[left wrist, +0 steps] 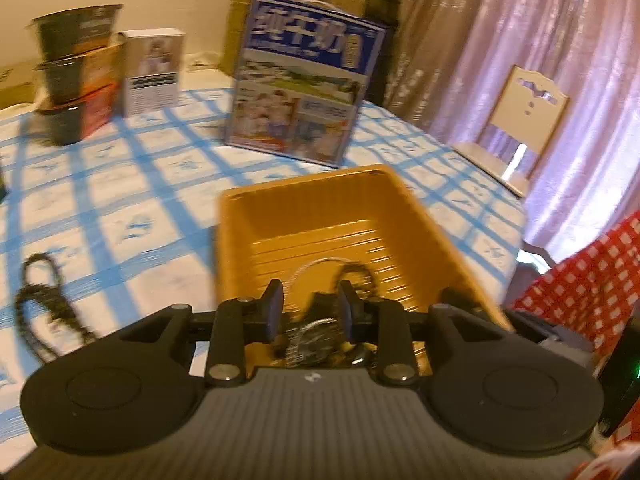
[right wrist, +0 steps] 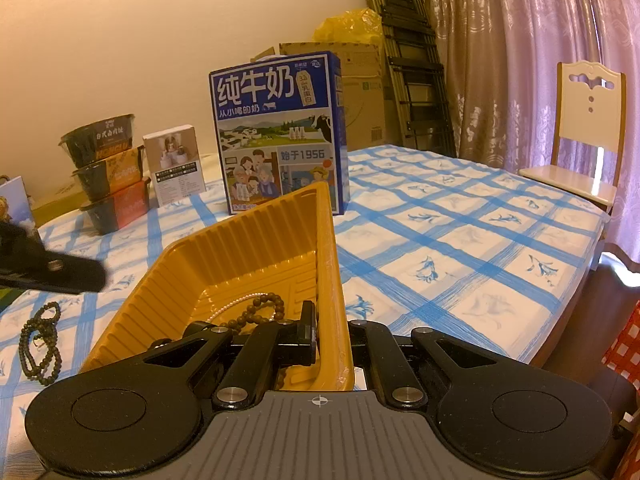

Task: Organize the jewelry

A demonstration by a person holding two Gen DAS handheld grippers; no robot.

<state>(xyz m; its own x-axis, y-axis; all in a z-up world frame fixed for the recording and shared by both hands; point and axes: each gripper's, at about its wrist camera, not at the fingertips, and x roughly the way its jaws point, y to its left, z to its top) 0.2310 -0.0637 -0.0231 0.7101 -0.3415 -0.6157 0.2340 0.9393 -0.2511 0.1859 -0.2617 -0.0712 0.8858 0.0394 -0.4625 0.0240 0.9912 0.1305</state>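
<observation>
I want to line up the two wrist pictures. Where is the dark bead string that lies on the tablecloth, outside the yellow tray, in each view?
Left wrist view: dark bead string at the left edge, left of the yellow tray.
Right wrist view: it lies low at the left, again left of the tray.
Shared landmark: the blue milk carton behind the tray.

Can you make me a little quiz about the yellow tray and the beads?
1. True or false: the right gripper is clamped on the wall of the yellow tray.
2. Which is still lying on the tablecloth? A) the pearl string B) a dark bead necklace C) a ring
3. What stands just behind the tray?

Key: 1. True. 2. B; the pearl string and another bead string already lie in the tray. 3. The blue milk carton.
</observation>
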